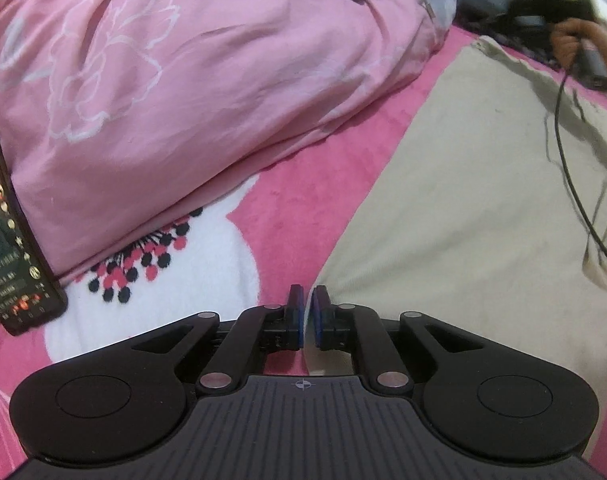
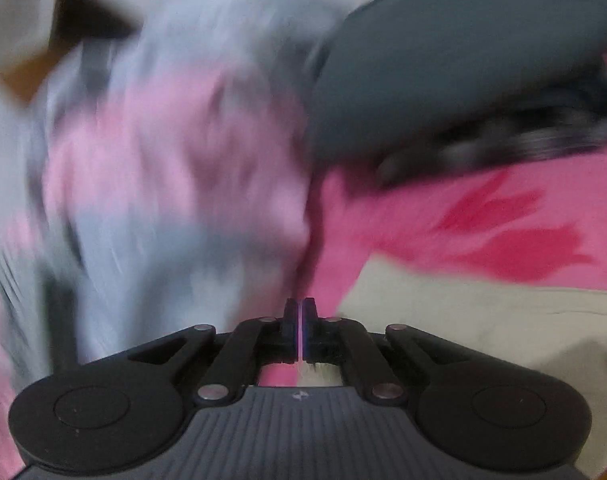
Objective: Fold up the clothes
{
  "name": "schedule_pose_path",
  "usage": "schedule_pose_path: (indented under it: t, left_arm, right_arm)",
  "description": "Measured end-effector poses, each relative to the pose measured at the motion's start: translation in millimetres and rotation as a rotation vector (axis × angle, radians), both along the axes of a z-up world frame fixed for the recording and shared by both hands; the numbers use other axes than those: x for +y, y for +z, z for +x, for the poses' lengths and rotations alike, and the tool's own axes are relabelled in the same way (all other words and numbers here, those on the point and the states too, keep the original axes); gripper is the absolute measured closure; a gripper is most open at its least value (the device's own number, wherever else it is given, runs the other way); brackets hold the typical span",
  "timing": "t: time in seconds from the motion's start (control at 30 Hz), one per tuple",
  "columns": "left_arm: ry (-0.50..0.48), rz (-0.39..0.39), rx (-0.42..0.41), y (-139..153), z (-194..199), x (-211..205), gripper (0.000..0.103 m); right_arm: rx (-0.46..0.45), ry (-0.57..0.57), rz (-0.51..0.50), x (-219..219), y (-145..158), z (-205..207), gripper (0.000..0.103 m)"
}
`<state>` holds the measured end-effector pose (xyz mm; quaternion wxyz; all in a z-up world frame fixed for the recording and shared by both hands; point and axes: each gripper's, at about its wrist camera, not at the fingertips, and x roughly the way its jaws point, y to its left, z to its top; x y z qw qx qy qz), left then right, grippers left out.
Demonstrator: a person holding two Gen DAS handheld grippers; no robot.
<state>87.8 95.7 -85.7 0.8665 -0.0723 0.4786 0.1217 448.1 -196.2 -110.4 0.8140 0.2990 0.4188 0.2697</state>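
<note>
Beige cloth, the garment being folded, lies spread flat on a bright pink blanket with white patches and a dark dotted flower print. From the left wrist it shows sharply: the left gripper hovers right at the cloth's near corner, its blue-padded jaws a narrow slit apart with nothing between them, only the garment's edge visible below. That view alone also takes in a pale pink floral duvet heaped to the left, a lit phone leaning against it, and far off to the right a hand gripping a dark handle with a black cable trailing across the cloth.

The right wrist view is smeared with motion. It shows the right gripper with jaws pressed together, empty, just above where the beige cloth meets the pink blanket. Only here does a big dark grey cushion-like shape appear, upper right, beside a blurred pink and pale blue bundle.
</note>
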Motion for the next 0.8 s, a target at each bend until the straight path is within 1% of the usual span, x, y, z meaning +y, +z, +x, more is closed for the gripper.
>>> schedule_pose_path:
  t: [0.03,0.1,0.13,0.17,0.2,0.27,0.3,0.33,0.37,0.4,0.43,0.47,0.5,0.57,0.6,0.67,0.73,0.8]
  left_arm:
    - [0.012,-0.029,-0.002,1.2,-0.5,4.7,0.094]
    - [0.045,-0.107,-0.01,6.9,-2.6,18.8,0.087]
    - [0.062,-0.142,-0.017,10.9,-3.3,26.2,0.081]
    - [0.087,-0.175,-0.032,17.3,-6.0,35.3,0.077]
    - [0.112,-0.206,-0.046,24.0,-8.8,44.3,0.076]
    - [0.173,-0.212,-0.074,42.1,-17.0,61.3,0.072]
    - [0.203,-0.213,-0.086,51.3,-20.9,69.8,0.072]
    - [0.227,-0.203,-0.081,61.0,-22.8,77.2,0.072]
    - [0.236,-0.176,-0.056,71.5,-26.9,82.3,0.072]
    - [0.246,-0.15,-0.032,82.0,-31.1,87.4,0.072]
    - [0.253,-0.122,-0.007,92.4,-35.2,92.1,0.072]
    - [0.245,-0.082,0.019,102.8,-40.2,92.6,0.072]
    - [0.24,-0.061,0.04,112.7,-48.1,90.5,0.071]
    - [0.23,-0.02,0.083,131.8,-64.0,86.3,0.066]
    - [0.231,-0.025,0.094,135.3,-73.4,83.9,0.064]
    - [0.236,-0.038,0.108,136.7,-91.6,77.9,0.054]
    - [0.25,-0.071,0.095,129.4,-112.7,68.9,0.048]
    - [0.287,-0.139,0.072,113.6,-129.3,65.6,0.048]
  right_arm:
    - [0.007,-0.031,0.076,-19.5,4.5,-2.7,0.102]
    - [-0.012,-0.053,0.17,-58.4,20.6,-11.9,0.101]
    - [-0.022,-0.064,0.215,-77.9,28.9,-16.6,0.101]
    - [-0.042,-0.07,0.239,-97.7,38.6,-19.4,0.101]
    - [-0.063,-0.076,0.262,-117.6,48.4,-22.2,0.101]
    - [-0.111,-0.067,0.313,-149.9,68.8,-37.3,0.1]
    - [-0.136,-0.062,0.339,-166.0,79.0,-45.1,0.1]
    - [-0.16,-0.057,0.364,-182.0,89.2,-52.9,0.1]
    - [-0.185,-0.052,0.39,-198.0,99.4,-60.7,0.1]
    - [-0.196,-0.018,0.404,-202.8,107.5,-68.8,0.099]
    - [-0.203,0.038,0.41,-202.4,115.5,-77.7,0.099]
    - [-0.204,0.093,0.414,-195.5,120.6,-85.3,0.099]
    - [-0.205,0.149,0.418,-188.1,125.5,-92.9,0.099]
    - [-0.191,0.268,0.43,-166.7,131.4,-108.9,0.098]
    - [-0.176,0.332,0.438,-152.2,132.1,-117.4,0.098]
    - [-0.105,0.462,0.455,-117.2,128.9,-135.2,0.097]
    - [-0.007,0.587,0.462,-77.8,120.4,-149.7,0.097]
    - [0.08,0.713,0.453,-37.4,113.7,-170.7,0.097]
